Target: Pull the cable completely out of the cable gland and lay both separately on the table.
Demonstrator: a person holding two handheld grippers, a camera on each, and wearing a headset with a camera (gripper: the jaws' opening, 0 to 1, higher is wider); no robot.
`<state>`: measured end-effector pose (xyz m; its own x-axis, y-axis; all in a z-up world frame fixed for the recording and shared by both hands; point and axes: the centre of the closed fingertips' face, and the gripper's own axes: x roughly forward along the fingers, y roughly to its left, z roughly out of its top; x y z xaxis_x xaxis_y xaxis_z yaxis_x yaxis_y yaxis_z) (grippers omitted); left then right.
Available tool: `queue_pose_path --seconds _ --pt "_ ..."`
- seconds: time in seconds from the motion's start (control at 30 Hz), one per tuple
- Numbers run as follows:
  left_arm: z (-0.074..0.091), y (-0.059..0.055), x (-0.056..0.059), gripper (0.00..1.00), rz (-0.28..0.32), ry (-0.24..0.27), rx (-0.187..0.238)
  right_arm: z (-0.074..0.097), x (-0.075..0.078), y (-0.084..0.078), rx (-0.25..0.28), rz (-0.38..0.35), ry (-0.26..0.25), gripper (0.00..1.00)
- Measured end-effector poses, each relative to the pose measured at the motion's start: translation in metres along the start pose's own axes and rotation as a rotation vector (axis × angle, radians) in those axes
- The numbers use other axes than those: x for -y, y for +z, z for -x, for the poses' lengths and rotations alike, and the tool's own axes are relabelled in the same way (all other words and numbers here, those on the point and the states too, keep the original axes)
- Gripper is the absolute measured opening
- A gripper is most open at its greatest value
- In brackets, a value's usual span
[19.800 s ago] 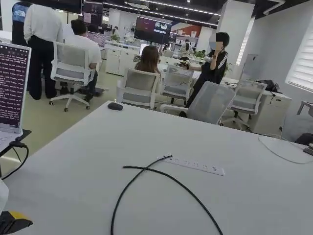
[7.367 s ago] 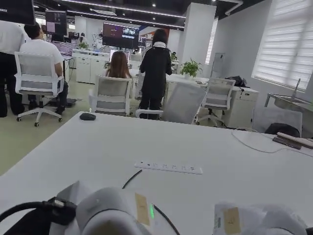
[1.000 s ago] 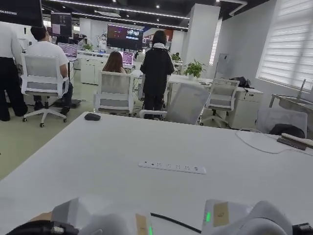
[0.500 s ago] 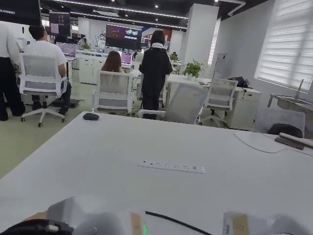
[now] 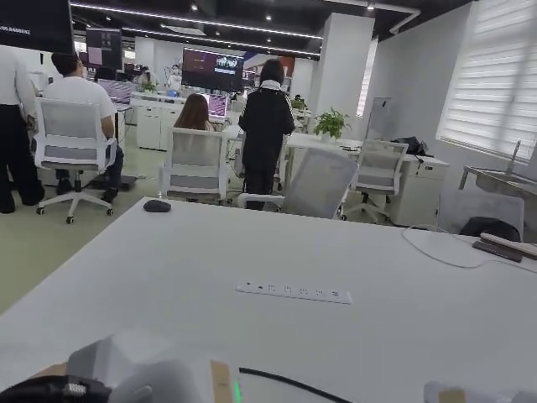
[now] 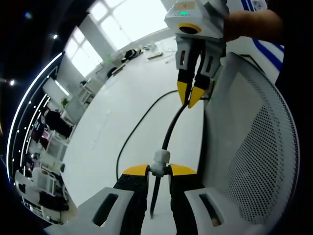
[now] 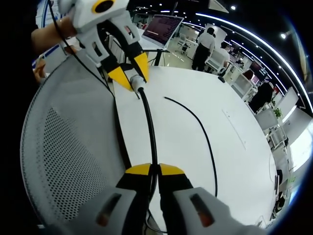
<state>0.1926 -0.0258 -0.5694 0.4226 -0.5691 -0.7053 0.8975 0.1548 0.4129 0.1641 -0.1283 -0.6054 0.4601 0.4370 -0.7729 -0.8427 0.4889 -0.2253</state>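
No longer loose: cable (image 7: 149,122) in right gripper (image 7: 153,171).

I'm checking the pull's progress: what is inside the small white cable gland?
The black cable runs through the small white cable gland, a short end poking out its near side. The left gripper clamps the gland; its bore is hidden.

The small pale-grey plastic cable gland (image 6: 160,160) is threaded on the thin black cable (image 6: 172,125) and pinched between the yellow tips of the left gripper (image 6: 159,170). A short cable end pokes out of the gland's near side. The long side runs straight to the right gripper (image 7: 152,171), which is clamped on it. A further length lies curved on the white table (image 6: 122,107).
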Motion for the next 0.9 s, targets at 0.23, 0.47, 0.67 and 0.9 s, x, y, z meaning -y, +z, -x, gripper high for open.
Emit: queue_pose_path --seconds 0.23,0.47,0.67,0.9 --pt "0.002 -0.001 -0.001 0.17 0.003 0.004 -0.003 0.0 0.009 -0.024 -0.065 -0.014 -0.023 0.03" --pt "0.0 0.001 -0.001 0.16 -0.005 0.006 -0.004 -0.001 0.002 -0.026 -0.071 -0.12 0.024 0.12" --pt "-0.003 0.003 0.003 0.16 -0.015 -0.003 -0.006 -0.003 -0.007 0.012 0.01 -0.095 0.051 0.2" --pt "-0.002 0.004 0.003 0.16 -0.015 -0.003 -0.004 -0.011 -0.019 0.056 0.102 -0.035 0.059 0.2"
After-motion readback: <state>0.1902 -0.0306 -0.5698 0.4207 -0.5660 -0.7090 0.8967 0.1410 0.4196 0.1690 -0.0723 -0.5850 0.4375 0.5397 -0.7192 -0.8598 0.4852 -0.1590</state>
